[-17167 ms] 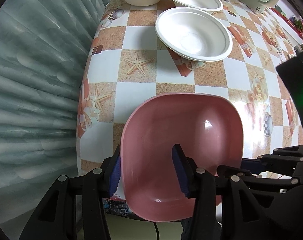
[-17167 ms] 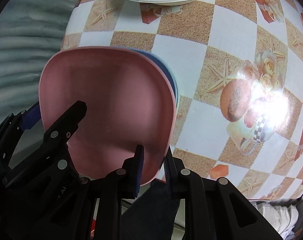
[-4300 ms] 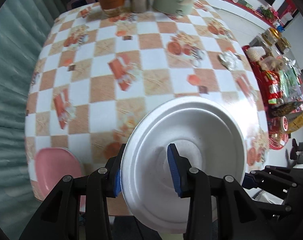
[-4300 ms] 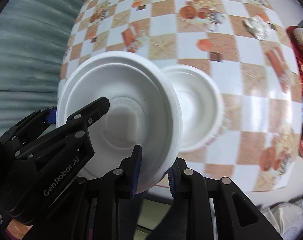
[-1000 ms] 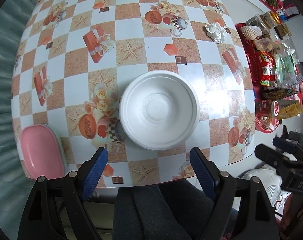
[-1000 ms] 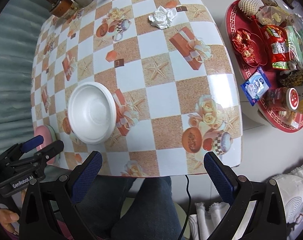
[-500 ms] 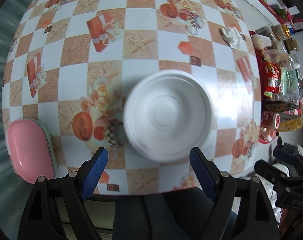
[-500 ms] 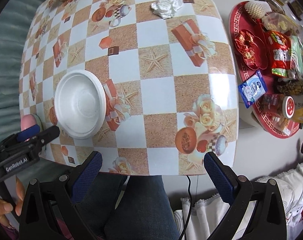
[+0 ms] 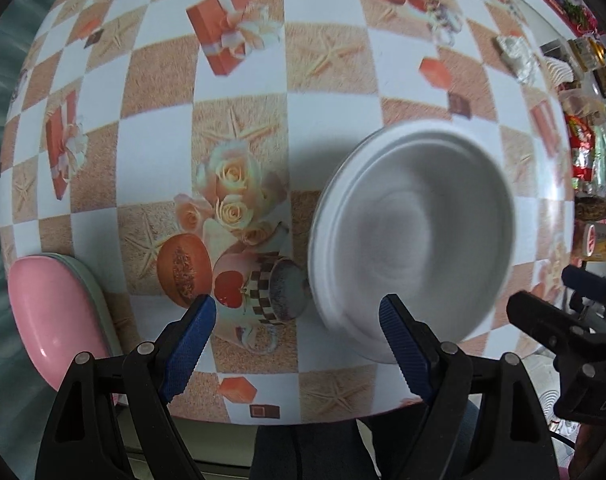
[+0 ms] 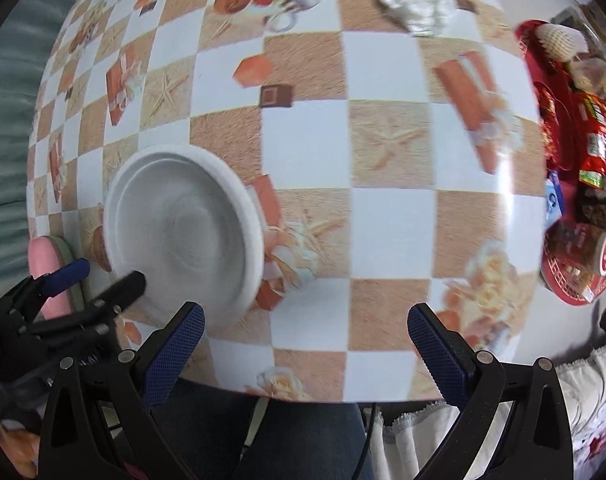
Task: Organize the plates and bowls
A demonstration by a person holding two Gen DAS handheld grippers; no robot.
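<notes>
Pink and sitting at the table's left near corner, the topmost of the stacked plates (image 9: 53, 312) lay over a pale green rim beneath it, the stack overhanging the table edge a little; the same stack showed only as a pink sliver in the right wrist view, partly hidden behind the other gripper's arm; the left gripper (image 9: 297, 338) hovered above the near edge with its blue-padded fingers (image 9: 191, 338) spread wide and grasping nothing, the left pad over a printed melon and cup on the checkered tablecloth (image 9: 239, 116), the right pad overlapping the near rim of the white bowls (image 9: 413, 236); those bowls rested nested and upright on the cloth, near the front edge, well apart from the pink stack, their outline smeared by motion blur so the count could not be told; the right gripper (image 10: 305, 344) likewise stood released and empty, its left pad just at the bowls' near rim, its right pad over bare cloth; a crumpled white wrapper (image 10: 417, 6) lay toward the table's far side; past the right edge, a red tray of snacks (image 10: 571, 168) stood off the table
</notes>
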